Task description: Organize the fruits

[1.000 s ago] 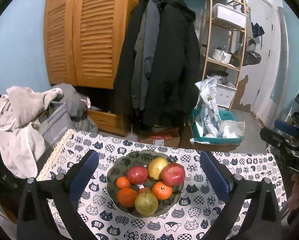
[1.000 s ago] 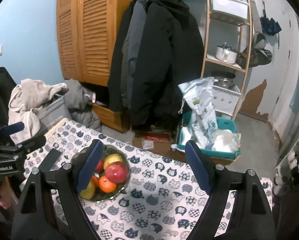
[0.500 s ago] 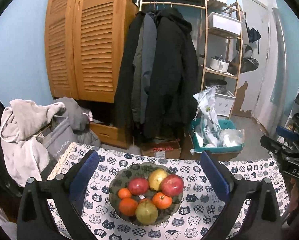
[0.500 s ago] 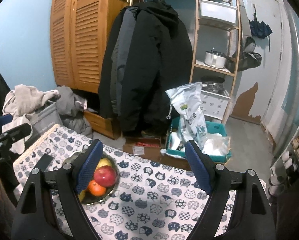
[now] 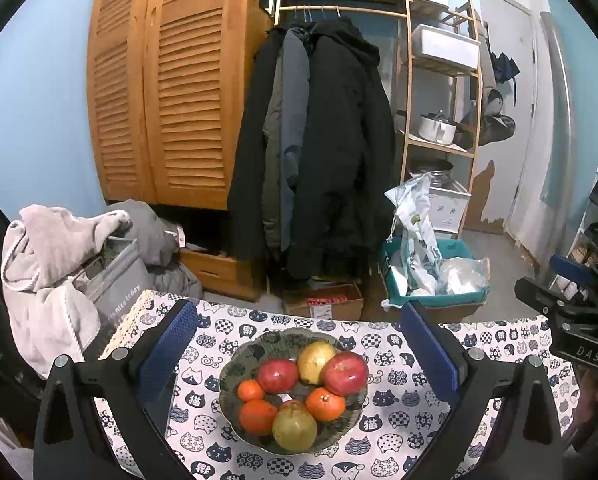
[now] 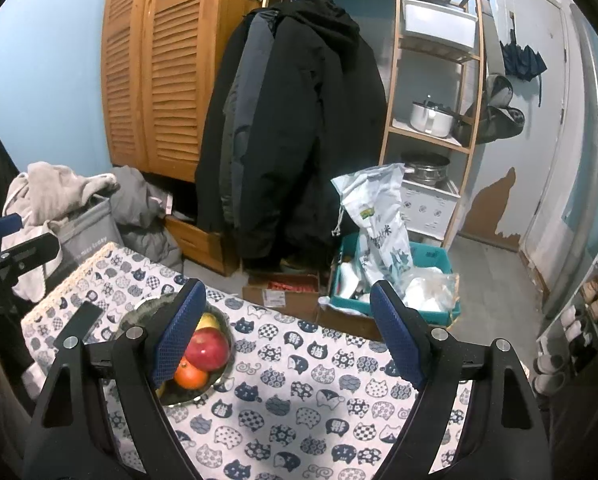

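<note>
With your left tool (image 5: pixel 295 354) open above the bowl (image 5: pixel 235 364), take the firm, smooth, roll-prone apple (image 5: pixel 345 367) across its widest part, gently.

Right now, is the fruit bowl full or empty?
Full. The bowl holds two red apples, two pears and three oranges, piled close together. Both grippers are open and hold nothing.

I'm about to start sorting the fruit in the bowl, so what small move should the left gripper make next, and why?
Probably ease the left gripper forward and down toward the bowl. Its jaws are open and empty, the bowl sits centered just below it, and the red apple lies exposed on top.
</note>
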A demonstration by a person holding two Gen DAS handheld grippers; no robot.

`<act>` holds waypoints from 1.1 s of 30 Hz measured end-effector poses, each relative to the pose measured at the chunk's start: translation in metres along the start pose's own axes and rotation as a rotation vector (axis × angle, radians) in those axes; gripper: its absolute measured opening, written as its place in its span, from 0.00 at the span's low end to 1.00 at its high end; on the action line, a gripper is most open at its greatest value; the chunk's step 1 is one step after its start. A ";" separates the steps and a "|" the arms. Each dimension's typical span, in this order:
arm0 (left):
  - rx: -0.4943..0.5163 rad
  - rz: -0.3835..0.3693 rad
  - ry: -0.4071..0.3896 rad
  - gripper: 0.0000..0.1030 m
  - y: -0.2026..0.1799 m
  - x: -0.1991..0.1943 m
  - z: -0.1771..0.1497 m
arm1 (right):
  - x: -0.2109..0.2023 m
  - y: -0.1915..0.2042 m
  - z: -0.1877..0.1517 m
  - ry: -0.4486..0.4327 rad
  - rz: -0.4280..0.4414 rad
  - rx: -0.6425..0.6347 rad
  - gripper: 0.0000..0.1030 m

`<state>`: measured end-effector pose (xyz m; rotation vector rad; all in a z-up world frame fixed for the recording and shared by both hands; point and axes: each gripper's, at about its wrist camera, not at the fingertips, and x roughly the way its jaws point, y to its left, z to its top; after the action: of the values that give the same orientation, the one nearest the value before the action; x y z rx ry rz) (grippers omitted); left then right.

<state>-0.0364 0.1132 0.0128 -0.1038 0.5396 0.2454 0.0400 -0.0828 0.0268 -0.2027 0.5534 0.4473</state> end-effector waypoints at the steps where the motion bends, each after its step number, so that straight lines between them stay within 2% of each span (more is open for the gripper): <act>1: 0.000 0.000 0.000 0.99 0.000 0.000 0.000 | 0.000 0.000 0.000 0.000 0.000 0.002 0.81; 33: 0.012 0.009 0.001 0.99 -0.005 -0.003 0.005 | 0.000 0.000 0.000 0.000 0.000 0.001 0.81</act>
<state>-0.0351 0.1083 0.0193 -0.0895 0.5425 0.2506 0.0398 -0.0827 0.0274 -0.2020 0.5530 0.4471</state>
